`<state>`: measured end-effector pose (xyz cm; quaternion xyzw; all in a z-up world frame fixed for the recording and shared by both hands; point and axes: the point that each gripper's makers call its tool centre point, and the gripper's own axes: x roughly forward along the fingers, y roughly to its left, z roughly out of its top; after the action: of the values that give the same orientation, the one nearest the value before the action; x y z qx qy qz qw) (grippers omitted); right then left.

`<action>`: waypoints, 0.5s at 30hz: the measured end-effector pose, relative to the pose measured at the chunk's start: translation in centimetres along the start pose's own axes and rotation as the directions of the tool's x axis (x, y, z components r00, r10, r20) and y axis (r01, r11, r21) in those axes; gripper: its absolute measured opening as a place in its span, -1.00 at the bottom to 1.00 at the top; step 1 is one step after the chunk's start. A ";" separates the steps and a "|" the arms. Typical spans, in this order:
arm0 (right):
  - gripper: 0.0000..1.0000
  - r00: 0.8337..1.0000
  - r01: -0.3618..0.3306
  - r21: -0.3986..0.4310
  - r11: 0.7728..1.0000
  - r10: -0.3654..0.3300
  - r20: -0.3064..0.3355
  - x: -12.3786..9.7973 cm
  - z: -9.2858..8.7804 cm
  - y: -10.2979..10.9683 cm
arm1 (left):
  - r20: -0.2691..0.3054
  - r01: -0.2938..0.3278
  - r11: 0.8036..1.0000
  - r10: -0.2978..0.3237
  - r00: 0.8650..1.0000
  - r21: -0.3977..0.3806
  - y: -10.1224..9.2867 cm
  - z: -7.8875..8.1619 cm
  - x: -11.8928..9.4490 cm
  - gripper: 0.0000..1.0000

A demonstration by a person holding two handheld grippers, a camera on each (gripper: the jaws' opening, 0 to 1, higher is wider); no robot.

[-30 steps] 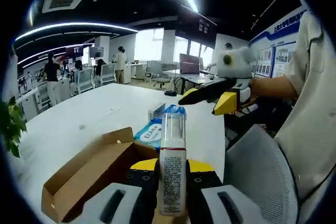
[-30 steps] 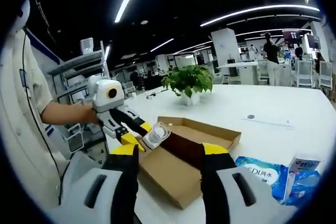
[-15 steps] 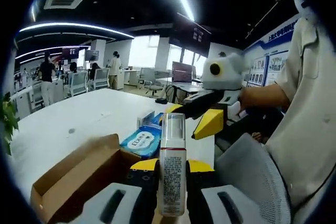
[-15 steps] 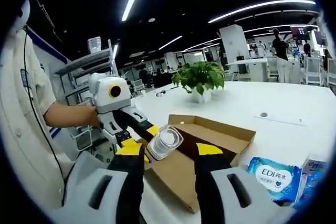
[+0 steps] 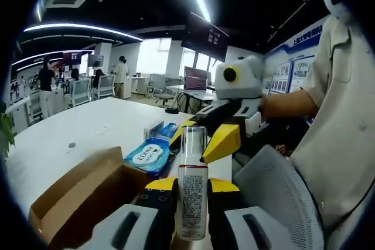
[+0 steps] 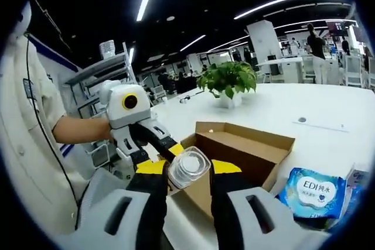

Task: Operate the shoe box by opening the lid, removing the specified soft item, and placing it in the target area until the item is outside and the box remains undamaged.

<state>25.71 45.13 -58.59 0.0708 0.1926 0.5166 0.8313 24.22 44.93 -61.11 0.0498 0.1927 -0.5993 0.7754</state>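
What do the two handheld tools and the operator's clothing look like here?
Each tool has black jaws with yellow tips above pale grey slotted housings: the left tool, the right tool. From outside, the bodies are white. The person wears a pale short sleeve shirt, with a thin dark cable down it.

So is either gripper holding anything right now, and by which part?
The left gripper holds a bottle upright, clamped around its labelled body, cap end up. The right gripper is open beside the cap and holds nothing.

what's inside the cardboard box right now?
The right gripper view shows the open cardboard box with a dark interior and nothing visible in it; its near wall hides the floor. The bottle is outside it, clamped in the left gripper.
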 end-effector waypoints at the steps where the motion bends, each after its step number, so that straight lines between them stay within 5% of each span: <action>1: -0.53 1.000 0.002 0.003 1.000 -0.002 -0.003 0.0 -0.1 0.0 | -0.006 -0.003 1.000 0.003 1.000 0.006 0.1 -0.1 0.0 -0.62; 15: -0.61 0.999 0.015 -0.029 0.999 -0.016 -0.027 0.8 0.4 -0.2 | -0.026 -0.032 0.999 0.033 0.999 0.038 1.0 -0.5 0.1 -0.48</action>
<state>26.31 45.79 -58.52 0.0503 0.1972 0.5138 0.8334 25.09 45.32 -61.76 0.0756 0.1910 -0.5895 0.7812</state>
